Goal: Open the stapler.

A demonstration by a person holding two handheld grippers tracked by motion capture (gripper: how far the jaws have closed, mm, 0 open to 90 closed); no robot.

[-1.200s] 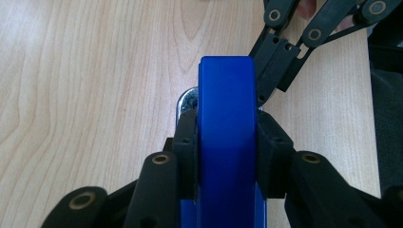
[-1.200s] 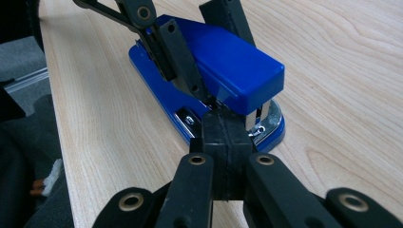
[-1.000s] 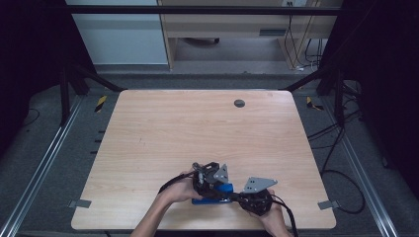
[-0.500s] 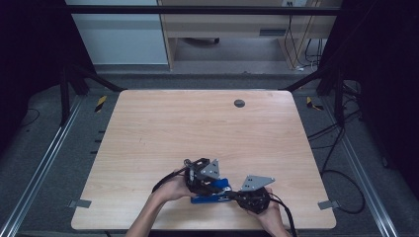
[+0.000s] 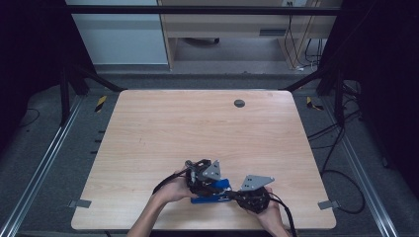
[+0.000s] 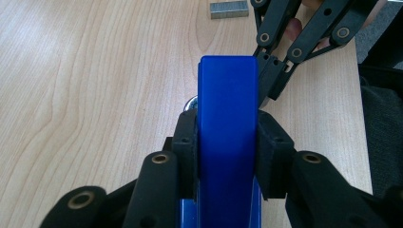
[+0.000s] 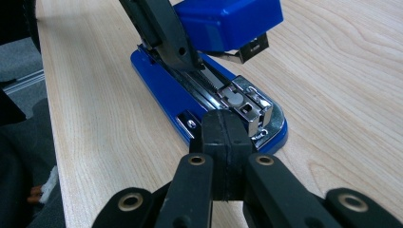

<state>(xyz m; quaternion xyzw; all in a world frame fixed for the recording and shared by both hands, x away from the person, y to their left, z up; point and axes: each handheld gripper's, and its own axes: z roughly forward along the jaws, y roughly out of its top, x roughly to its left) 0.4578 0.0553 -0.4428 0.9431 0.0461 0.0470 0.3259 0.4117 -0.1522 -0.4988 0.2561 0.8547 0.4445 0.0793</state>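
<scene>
Already opened: blue stapler (image 7: 209, 90) at tabletop (image 5: 197, 128) near edge, lid gripped by left gripper (image 6: 228, 156). Right gripper (image 7: 227, 142) clenched empty at its front. Staple strip (image 6: 229, 9) beyond stapler, apparently not yet loaded.

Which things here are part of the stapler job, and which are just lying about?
In the job:
- blue stapler, lid raised, held by the left gripper
- right gripper, shut, at the stapler's front end
- strip of staples on the table, probably for loading

Lying about:
- dark round disc at the far edge
</scene>
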